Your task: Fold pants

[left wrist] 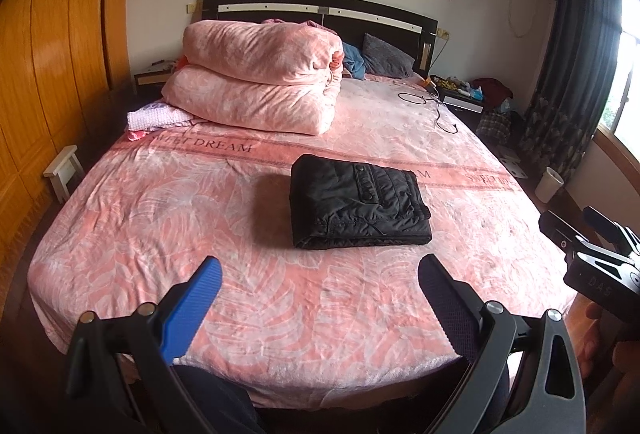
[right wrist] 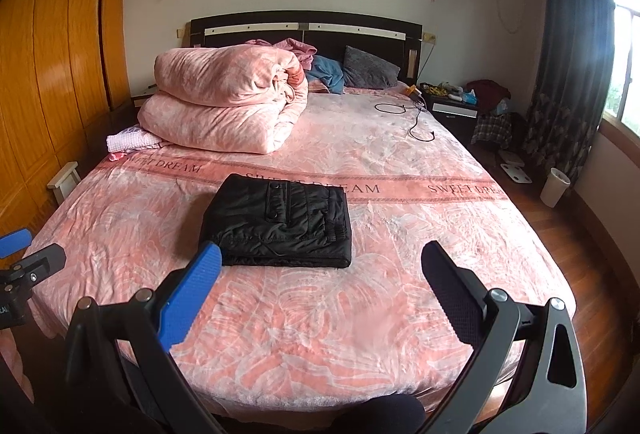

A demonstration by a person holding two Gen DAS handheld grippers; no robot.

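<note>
Black pants [left wrist: 358, 203] lie folded into a compact rectangle in the middle of the pink bed [left wrist: 160, 226]; they also show in the right wrist view [right wrist: 280, 224]. My left gripper [left wrist: 320, 270] is open and empty, held back above the foot of the bed, short of the pants. My right gripper [right wrist: 322, 258] is open and empty, also near the foot of the bed, its blue fingertip [right wrist: 208, 258] overlapping the near left corner of the pants in view. The right gripper's body shows at the right edge of the left wrist view [left wrist: 600, 258].
A folded pink duvet [left wrist: 260, 81] and pillows [left wrist: 386, 57] lie at the head of the bed. A black cable [left wrist: 436, 109] lies at the far right. An orange wardrobe [left wrist: 52, 53] stands left, with a small white stool [left wrist: 62, 169]. A nightstand [left wrist: 468, 99], a white bin [left wrist: 550, 183] and curtains [left wrist: 576, 53] stand right.
</note>
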